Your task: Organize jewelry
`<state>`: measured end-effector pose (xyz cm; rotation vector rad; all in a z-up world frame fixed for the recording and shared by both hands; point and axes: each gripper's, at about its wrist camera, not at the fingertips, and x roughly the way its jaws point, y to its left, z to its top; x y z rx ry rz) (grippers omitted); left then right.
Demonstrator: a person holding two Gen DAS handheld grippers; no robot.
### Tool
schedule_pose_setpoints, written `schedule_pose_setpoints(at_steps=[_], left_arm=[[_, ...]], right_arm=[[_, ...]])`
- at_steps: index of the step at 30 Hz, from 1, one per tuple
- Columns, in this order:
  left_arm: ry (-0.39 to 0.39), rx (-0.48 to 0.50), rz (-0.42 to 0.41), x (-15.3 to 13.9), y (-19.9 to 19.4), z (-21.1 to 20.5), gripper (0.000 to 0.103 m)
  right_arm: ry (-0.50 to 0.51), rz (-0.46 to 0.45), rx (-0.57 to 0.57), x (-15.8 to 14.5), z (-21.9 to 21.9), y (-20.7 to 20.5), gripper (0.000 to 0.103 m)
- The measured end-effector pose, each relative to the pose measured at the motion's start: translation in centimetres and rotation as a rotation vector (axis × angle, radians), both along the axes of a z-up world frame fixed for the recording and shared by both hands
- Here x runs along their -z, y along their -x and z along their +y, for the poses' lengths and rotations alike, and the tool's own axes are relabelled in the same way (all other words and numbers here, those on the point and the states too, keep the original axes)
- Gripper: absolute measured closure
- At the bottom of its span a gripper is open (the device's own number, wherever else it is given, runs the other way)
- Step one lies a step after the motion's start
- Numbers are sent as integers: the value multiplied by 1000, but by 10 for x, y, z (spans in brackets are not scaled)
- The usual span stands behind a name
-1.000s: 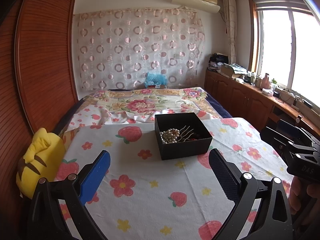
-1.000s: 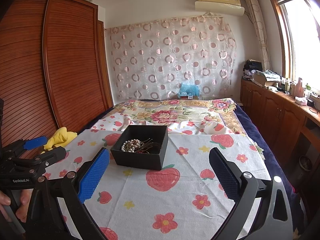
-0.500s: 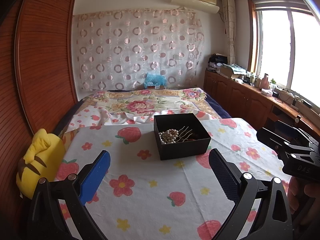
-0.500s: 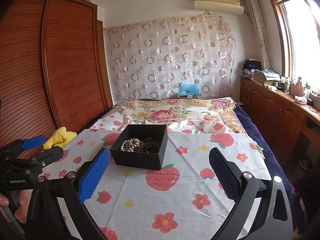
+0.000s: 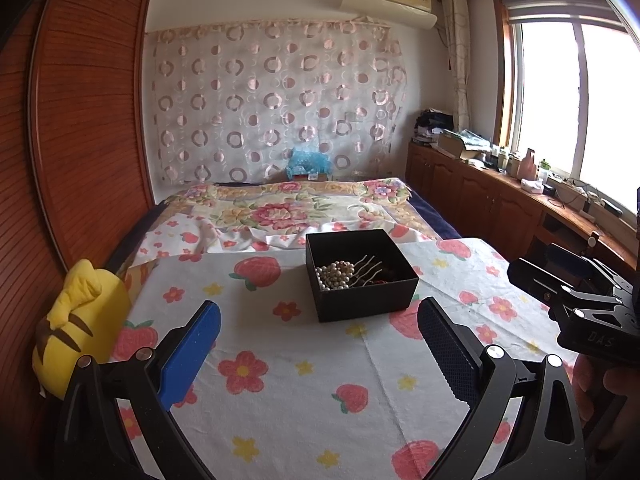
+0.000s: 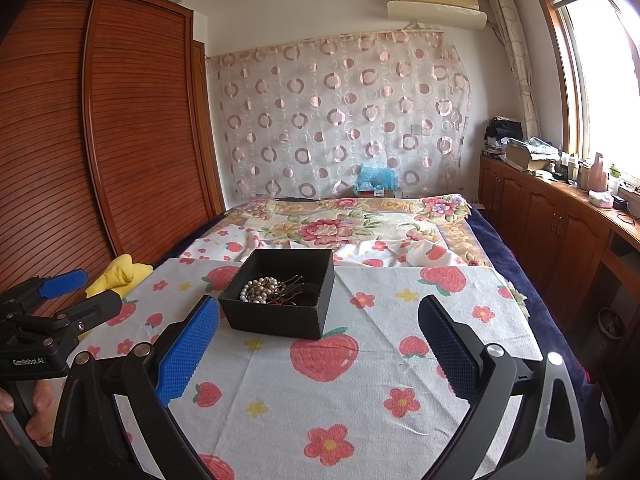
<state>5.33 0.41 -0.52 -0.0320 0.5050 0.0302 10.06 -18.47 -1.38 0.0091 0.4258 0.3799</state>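
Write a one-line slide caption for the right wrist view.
Open right tool hovers before a black box holding a pearl strand and hairpins on a strawberry-print cloth.

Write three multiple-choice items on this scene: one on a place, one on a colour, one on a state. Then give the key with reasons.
1. Where are the pearl beads?
A. inside the black box
B. on the cloth beside the box
C. on the yellow plush toy

2. What colour is the box?
A. white
B. black
C. red

3. How is the left hand-held gripper?
A. shut on the beads
B. shut on the box
C. open, holding nothing

Key:
1. A, the beads lie within the box walls.
2. B, its walls are black in both views.
3. C, its pads stand wide apart over the strawberry-print cloth.
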Motion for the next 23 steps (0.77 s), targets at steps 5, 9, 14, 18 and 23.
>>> schedule_pose_setpoints(at_steps=[5,9,14,18,23], left_arm=[[0,0,-1,1,-1,1,8],[0,0,-1,-2,0,-2,8],[-1,0,-3,-1,0,-1,8],[-2,-2,0,-1,0,-2,8],[-2,0,-2,-2,1,-1,8]], right_arm=[[1,0,-1,0,0,0,3],[0,0,0,0,0,0,3],[0,1,-1,0,0,0,3],[-1,0,-1,0,0,0,3],[-2,2,0,-1,0,0,3]])
